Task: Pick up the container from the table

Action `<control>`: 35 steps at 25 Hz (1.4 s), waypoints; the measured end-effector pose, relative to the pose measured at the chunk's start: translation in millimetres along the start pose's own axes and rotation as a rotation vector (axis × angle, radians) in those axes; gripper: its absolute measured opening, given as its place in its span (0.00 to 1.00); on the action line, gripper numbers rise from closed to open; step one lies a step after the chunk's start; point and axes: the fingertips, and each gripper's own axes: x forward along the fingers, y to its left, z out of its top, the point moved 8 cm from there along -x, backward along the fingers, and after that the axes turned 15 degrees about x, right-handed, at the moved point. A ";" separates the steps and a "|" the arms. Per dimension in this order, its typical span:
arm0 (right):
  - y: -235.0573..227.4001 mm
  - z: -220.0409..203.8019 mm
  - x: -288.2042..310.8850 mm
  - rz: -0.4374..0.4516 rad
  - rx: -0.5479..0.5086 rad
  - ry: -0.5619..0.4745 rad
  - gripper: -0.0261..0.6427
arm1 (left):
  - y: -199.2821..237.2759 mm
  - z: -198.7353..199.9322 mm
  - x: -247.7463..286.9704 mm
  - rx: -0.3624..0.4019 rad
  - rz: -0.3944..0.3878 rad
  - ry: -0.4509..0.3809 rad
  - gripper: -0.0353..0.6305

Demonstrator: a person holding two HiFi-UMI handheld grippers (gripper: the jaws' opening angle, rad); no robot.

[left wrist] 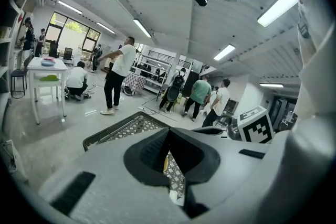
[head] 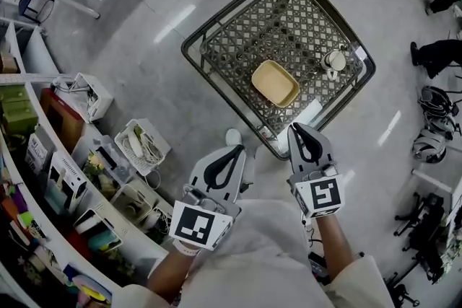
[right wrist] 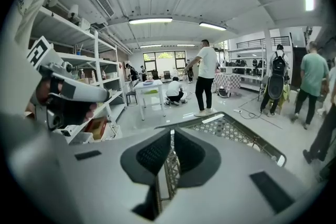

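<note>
The lattice table (head: 274,18) spreads ahead of both my claws, its near corner close beside my right claw (head: 299,132). My left claw (head: 237,151) hangs to the left of that corner, short of the table. Both claws are narrow, with the jaws drawn in to a thin slit and nothing between them. The tan container (head: 275,83) lies on the table ahead of my right claw and a little to its left, well apart from it. A small white cup (head: 334,60) stands farther ahead, to its right.

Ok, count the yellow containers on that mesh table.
1. The yellow container lies near the middle of the mesh table. The right gripper covers only the table's near edge, so hidden ones are unlikely.
</note>
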 end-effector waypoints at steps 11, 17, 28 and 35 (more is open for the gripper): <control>-26.9 -37.9 42.7 -0.013 -0.014 0.073 0.07 | 5.2 -28.7 25.3 -0.017 0.000 0.052 0.09; -35.5 -60.0 67.9 -0.002 -0.038 0.125 0.15 | 7.8 -39.5 33.5 -0.033 0.013 0.068 0.09; -58.5 -98.1 106.0 0.002 -0.088 0.220 0.18 | 4.5 -60.4 48.1 -0.064 0.009 0.101 0.09; -72.0 -130.0 124.0 -0.002 -0.106 0.300 0.19 | 2.5 -67.1 55.8 -0.061 0.010 0.112 0.09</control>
